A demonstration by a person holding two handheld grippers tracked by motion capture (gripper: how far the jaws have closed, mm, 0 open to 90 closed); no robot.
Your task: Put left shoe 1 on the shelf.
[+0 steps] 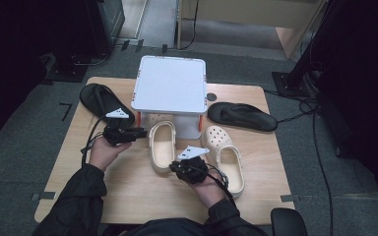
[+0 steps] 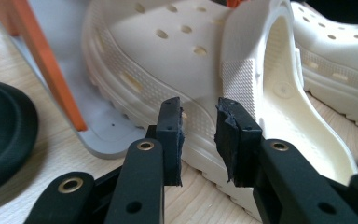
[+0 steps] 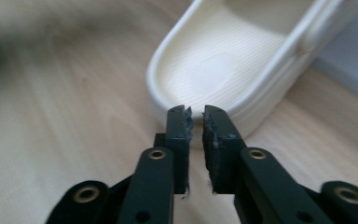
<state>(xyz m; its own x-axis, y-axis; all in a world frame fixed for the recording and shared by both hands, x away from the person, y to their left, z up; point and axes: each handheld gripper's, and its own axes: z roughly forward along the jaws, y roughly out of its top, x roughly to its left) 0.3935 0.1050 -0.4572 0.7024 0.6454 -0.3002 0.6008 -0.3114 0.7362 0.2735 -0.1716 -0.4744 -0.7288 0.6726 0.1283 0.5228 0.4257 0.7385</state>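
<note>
Two cream clogs lie in front of a white rack (image 1: 170,86). The left clog (image 1: 161,147) has its toe under the rack; the right clog (image 1: 224,155) lies beside it. My left gripper (image 1: 140,132) is at the left clog's outer side, jaws a little apart with nothing between them. In the left gripper view, my left gripper (image 2: 198,105) faces that clog's perforated side (image 2: 168,56). My right gripper (image 1: 173,167) is at the left clog's heel. In the right gripper view, my right gripper (image 3: 196,112) is just short of the heel rim (image 3: 223,65), with a narrow gap between the pads.
One black slipper (image 1: 101,101) lies at the table's back left, another (image 1: 241,116) at the back right. The rack has orange legs (image 2: 42,60) and a grey base plate (image 2: 107,135). Bare wooden tabletop (image 1: 138,191) stretches along the front.
</note>
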